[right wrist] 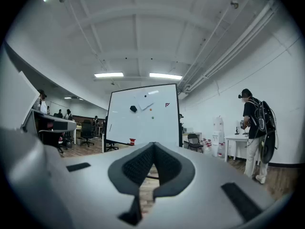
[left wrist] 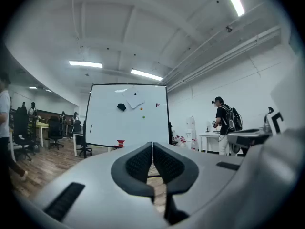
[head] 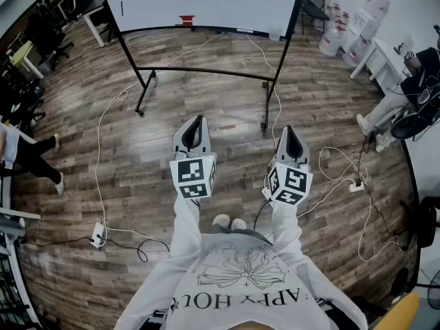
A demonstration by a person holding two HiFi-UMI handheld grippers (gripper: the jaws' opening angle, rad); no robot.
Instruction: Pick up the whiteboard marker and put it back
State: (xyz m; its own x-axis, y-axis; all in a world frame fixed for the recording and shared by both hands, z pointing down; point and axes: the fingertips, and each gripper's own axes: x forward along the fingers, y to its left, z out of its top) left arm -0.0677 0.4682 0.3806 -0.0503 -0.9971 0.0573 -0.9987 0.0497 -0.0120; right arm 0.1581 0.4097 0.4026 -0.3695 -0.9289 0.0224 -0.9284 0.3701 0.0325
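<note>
A whiteboard (head: 206,2) on a black wheeled stand stands a few steps ahead of me; it also shows in both gripper views (left wrist: 127,116) (right wrist: 143,114). A thin dark stick, possibly the marker (left wrist: 91,128), clings to the board's left part (right wrist: 110,127) (head: 122,8); it is too small to tell for sure. A small red item (head: 186,20) sits on the board's tray. My left gripper (head: 199,120) and right gripper (head: 290,130) are held side by side at waist height, pointing at the board. Both are shut with nothing between the jaws (left wrist: 152,146) (right wrist: 153,147).
White cables (head: 103,157) and a power strip (head: 97,238) lie on the wood floor. A black eraser (left wrist: 121,107) and a paper sheet (left wrist: 134,98) hang on the board. A person with a backpack (right wrist: 255,128) stands by a table at right; another person (head: 27,153) stands at left.
</note>
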